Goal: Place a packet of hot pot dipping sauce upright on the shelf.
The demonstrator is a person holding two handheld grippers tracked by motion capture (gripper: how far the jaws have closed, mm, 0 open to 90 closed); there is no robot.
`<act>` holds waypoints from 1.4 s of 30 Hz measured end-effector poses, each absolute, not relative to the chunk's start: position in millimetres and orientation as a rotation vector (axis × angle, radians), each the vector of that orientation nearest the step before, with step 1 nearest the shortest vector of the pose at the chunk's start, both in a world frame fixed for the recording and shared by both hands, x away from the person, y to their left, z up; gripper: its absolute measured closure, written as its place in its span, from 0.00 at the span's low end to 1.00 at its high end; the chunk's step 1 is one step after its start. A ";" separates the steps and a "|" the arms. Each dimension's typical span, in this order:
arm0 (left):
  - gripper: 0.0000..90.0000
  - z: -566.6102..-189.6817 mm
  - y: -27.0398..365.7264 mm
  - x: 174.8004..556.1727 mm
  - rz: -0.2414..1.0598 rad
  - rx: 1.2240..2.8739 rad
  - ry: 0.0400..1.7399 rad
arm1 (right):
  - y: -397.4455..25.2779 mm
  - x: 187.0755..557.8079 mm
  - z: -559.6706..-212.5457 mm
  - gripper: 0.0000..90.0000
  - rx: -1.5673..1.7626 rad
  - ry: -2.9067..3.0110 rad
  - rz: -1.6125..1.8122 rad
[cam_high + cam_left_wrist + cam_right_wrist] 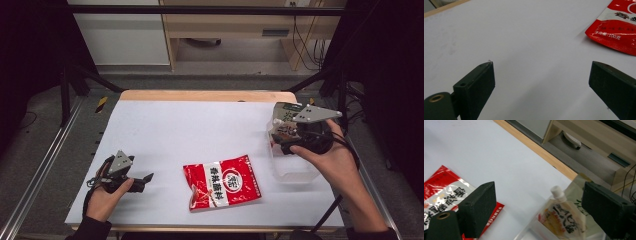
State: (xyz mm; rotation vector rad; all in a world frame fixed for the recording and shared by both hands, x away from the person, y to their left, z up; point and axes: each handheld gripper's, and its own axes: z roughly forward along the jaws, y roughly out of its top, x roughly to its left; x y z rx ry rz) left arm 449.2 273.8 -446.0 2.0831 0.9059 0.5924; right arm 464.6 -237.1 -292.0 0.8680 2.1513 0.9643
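A red and white sauce packet (pixel 222 182) lies flat on the white table cover, near the front middle. My left gripper (pixel 145 181) rests low at the front left, pointing toward the packet. In the left gripper view my left gripper (pixel 541 66) is open over bare cover, and the red packet (pixel 616 27) sits at the upper right. My right gripper (pixel 281 142) hovers at the right over a clear plastic container (pixel 295 172). In the right gripper view my right gripper (pixel 537 192) is open above a spouted pouch (pixel 560 216) standing in that container, beside a silvery green-printed pouch (pixel 574 192).
The table's wooden far edge (pixel 200 95) borders the white cover (pixel 190 130). Beyond it stand a wooden cabinet (pixel 225 25) and cables (pixel 305 45). Black frame posts (pixel 65 95) flank the table, and a metal rail (pixel 40 175) runs down the left side.
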 end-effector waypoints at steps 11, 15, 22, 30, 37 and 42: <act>0.07 -445.4 271.4 447.9 0.600 2.082 0.896 | -193.8 443.0 -316.5 0.16 0.845 2.165 0.996; 0.06 -445.0 270.4 447.7 0.597 2.085 0.891 | -178.5 438.5 -333.3 0.17 0.836 2.185 0.992; 0.06 -444.7 266.6 447.2 0.584 2.089 0.884 | -155.7 438.5 -362.9 0.19 0.893 2.236 1.009; 0.06 -444.6 264.9 446.0 0.586 2.097 0.871 | -143.2 438.3 -388.3 0.14 0.916 2.269 0.975; 0.06 -444.7 257.0 444.4 0.582 2.115 0.840 | -150.6 432.5 -411.0 0.11 0.976 2.314 1.008; 0.06 -444.0 255.9 443.8 0.578 2.115 0.831 | -152.4 428.3 -421.6 0.10 0.974 2.343 0.984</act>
